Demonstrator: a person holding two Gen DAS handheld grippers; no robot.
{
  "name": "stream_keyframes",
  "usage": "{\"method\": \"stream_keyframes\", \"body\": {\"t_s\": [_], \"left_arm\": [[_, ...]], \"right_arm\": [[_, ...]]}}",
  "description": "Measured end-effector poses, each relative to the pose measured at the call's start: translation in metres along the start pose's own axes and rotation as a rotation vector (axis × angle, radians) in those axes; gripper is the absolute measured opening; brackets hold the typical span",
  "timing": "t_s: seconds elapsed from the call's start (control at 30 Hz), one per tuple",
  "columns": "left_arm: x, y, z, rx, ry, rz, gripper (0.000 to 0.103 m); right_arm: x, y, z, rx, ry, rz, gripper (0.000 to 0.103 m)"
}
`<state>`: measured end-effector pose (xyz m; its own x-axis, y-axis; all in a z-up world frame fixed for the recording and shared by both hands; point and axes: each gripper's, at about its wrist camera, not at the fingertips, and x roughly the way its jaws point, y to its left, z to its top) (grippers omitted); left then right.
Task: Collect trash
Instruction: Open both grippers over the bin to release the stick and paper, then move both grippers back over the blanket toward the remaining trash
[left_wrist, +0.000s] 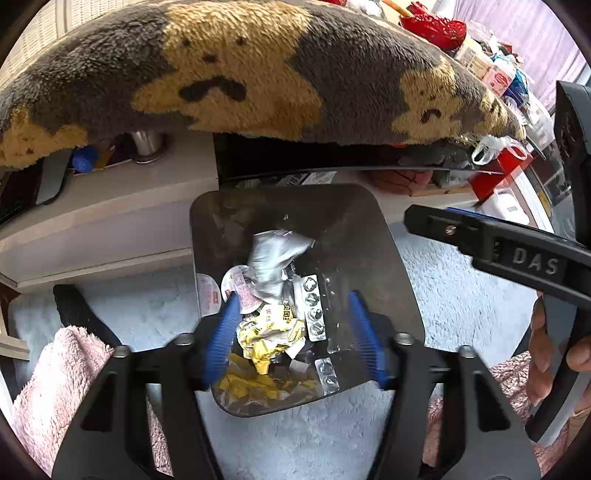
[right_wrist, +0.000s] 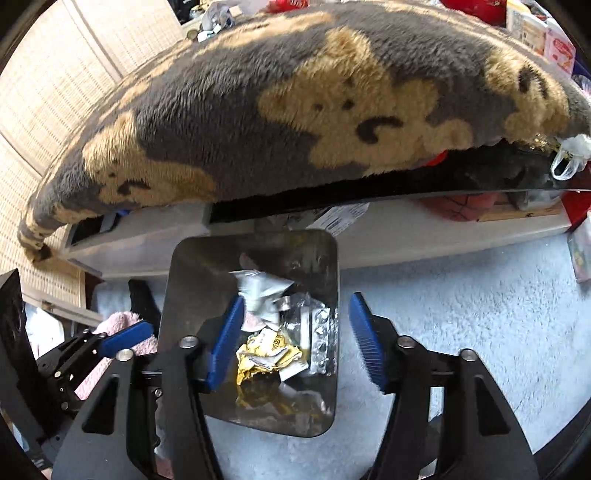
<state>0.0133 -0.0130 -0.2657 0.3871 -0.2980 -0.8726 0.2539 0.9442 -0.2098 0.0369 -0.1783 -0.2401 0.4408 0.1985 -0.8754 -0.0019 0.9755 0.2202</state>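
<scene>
Left gripper agape, empty — over trash bin; right gripper likewise.

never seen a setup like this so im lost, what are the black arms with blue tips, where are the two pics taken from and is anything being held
There is no robot here. A person holds a hand-operated two-finger gripper in each hand, and each gripper carries a wide-angle camera looking forward along its fingers. One picture is from the left gripper, the other from the right gripper. The black arms are the gripper frames, and the blue ribbed pads are the fingertips.

Both cameras look down into a dark rounded-square trash bin standing on a pale fluffy carpet. Inside lie a crumpled yellow wrapper, a crumpled silver foil packet and empty silver blister packs. Behind it, a grey and tan plush blanket with bear faces hangs over a low piece of furniture.

Both grippers are open and hold nothing.
</scene>
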Motion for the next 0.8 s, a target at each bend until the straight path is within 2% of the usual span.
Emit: {"method": "stream_keyframes", "body": {"t_s": [0.03, 0.07, 0.1, 0.17, 0.33, 0.53, 0.8], "left_arm": [[0.000, 0.001, 0.000, -0.007, -0.004, 0.004, 0.074], [0.000, 0.003, -0.001, -0.014, -0.005, 0.005, 0.082], [0.000, 0.005, -0.001, -0.020, -0.005, 0.005, 0.085], [0.001, 0.008, -0.004, -0.023, 0.002, 0.017, 0.092], [-0.007, 0.009, -0.006, -0.030, 0.007, 0.050, 0.094], [-0.053, -0.003, 0.007, -0.023, -0.099, 0.049, 0.095], [-0.093, -0.014, 0.040, -0.006, -0.185, 0.078, 0.095]], "right_arm": [[-0.002, -0.001, 0.001, 0.003, -0.011, -0.004, 0.079], [-0.004, -0.003, 0.001, 0.007, -0.028, -0.013, 0.093], [-0.007, -0.006, 0.002, 0.012, -0.045, -0.020, 0.100], [-0.010, -0.010, 0.004, 0.015, -0.059, -0.034, 0.100], [-0.017, -0.027, 0.003, 0.056, -0.074, -0.055, 0.100], [-0.042, -0.044, 0.001, 0.132, -0.129, -0.001, 0.100], [-0.079, -0.043, 0.020, 0.128, -0.232, -0.022, 0.100]]}}
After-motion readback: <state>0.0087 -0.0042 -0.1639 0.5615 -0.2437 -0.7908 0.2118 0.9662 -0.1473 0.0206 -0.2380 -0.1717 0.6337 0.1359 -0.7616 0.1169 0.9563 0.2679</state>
